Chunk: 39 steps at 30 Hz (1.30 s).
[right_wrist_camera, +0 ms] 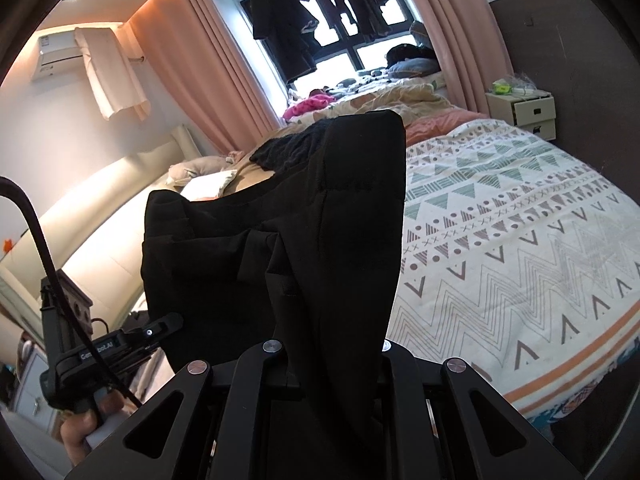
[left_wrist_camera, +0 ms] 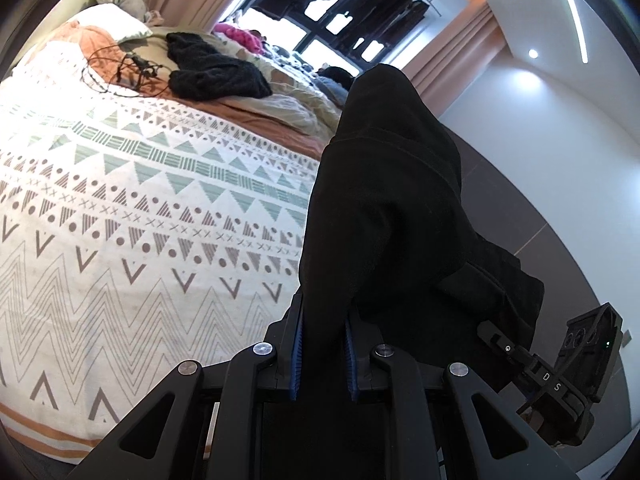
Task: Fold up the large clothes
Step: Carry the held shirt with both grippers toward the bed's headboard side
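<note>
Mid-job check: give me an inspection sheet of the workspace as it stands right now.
Surface: bed with patterned cover, open area near both claws.
Job's things: black garment, lifted off the bed, held at two spots.
Clutter: dark knit and pink cloth at the bed's far end; pillows.
Grippers: left claw shut on the garment; right claw shut on the garment, fingertips hidden by the cloth.
Cables: thin black wires on the bed near the knit; thick cable by the left claw.
Surroundings: window with hanging clothes, pink curtains, drawer unit.
</note>
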Motion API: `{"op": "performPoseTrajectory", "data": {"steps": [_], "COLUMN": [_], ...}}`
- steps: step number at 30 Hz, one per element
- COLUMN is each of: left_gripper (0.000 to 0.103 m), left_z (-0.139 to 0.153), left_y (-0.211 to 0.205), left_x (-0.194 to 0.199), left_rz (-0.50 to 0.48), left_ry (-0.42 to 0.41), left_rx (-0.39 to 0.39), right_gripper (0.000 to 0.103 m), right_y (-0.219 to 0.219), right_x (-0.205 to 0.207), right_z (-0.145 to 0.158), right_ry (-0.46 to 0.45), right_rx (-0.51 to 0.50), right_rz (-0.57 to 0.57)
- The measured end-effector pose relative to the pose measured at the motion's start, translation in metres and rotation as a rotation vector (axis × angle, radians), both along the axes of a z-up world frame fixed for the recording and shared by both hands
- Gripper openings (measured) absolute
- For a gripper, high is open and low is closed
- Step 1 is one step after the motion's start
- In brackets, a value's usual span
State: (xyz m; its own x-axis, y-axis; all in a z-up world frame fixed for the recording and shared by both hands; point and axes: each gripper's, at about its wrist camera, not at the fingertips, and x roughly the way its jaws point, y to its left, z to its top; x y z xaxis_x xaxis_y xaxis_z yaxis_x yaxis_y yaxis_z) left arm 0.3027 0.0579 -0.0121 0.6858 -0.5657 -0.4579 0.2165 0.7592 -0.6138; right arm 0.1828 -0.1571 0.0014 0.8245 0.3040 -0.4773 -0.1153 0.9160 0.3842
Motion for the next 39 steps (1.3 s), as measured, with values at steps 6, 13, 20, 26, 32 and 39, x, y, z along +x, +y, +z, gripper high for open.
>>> {"op": "performPoseTrajectory", "data": {"steps": [6,13,20,26,32,39], "left_gripper": [0.017,0.017,0.017,0.017,0.017,0.017], "left_z": [0.022,0.041,0.056,0.072,0.091,0.106], "left_y": [0.024,0.084,0.168,0.247,0.317,0.387], "left_x": [0.007,0.018,0.021,0.015,0.004,-0.019], "left_rz": [-0.014,0.056,0.184,0.322,0.457,0.589], "left_ry": [-0.046,-0.086,-0.123,-0.125,-0.129,-0.118], "left_rx": [-0.043,-0.053,-0.029,0.021,0.091,0.128], "right_gripper": [0.013,0.013,0.013,0.013,0.012,0.012], "right_y": [0.021,0.079,0.156,0.233,0.313,0.395], "right_x": [-0.003,0.023,0.072,0.116,0.139,0.147], "right_z": [0.039,0.067,0.072,0.070,0.072,0.080], "right_ry": [-0.062,-0.128,-0.152,-0.155,-0.165,-0.169], "right_rx": [-0.035,-0.103,-0.088,-0.064,-0.050,-0.041], "right_rz": [-0.030,-0.002,0.115,0.239,0.394,0.561]}}
